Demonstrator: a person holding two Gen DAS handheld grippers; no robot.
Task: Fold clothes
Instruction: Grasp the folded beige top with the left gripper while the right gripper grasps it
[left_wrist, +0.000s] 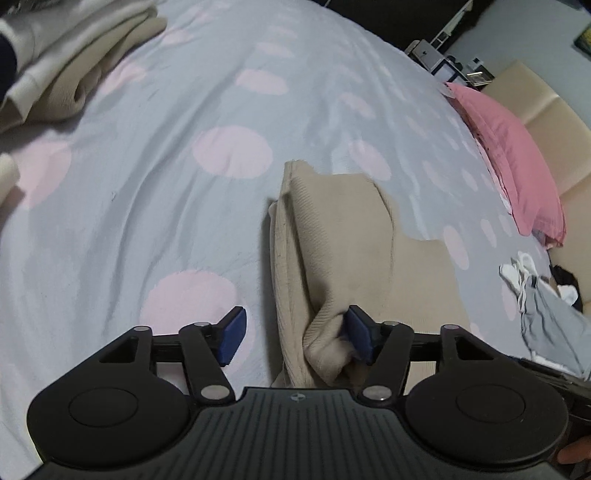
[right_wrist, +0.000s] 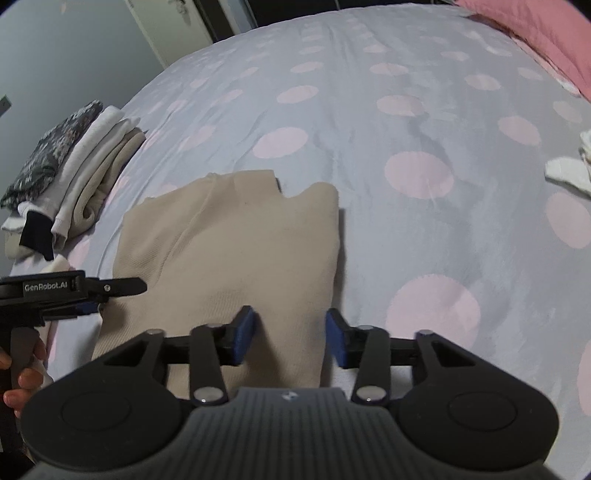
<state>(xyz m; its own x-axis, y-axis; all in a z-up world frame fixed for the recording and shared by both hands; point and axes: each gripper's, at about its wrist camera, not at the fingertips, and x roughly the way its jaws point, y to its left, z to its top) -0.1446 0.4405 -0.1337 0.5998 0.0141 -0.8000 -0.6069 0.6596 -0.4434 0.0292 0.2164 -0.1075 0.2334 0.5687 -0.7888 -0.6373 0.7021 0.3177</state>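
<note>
Beige ribbed-knit sweater (right_wrist: 229, 258), partly folded, lies flat on the grey bedspread with pale pink dots (right_wrist: 406, 122). Left gripper (left_wrist: 295, 338) stands wide open at the sweater's left edge; a bunched fold of the knit presses against its right blue pad (left_wrist: 360, 338), while the left pad hangs clear over the bedspread. Right gripper (right_wrist: 290, 341) is also spread open, low over the sweater's near right corner, one pad above the fabric and the other just past its edge; contact cannot be told. Left of the sweater sits a stack of folded white, cream and patterned clothes (right_wrist: 74, 177). Beyond it, to the right, lies a pink pillow (left_wrist: 517, 162).
</note>
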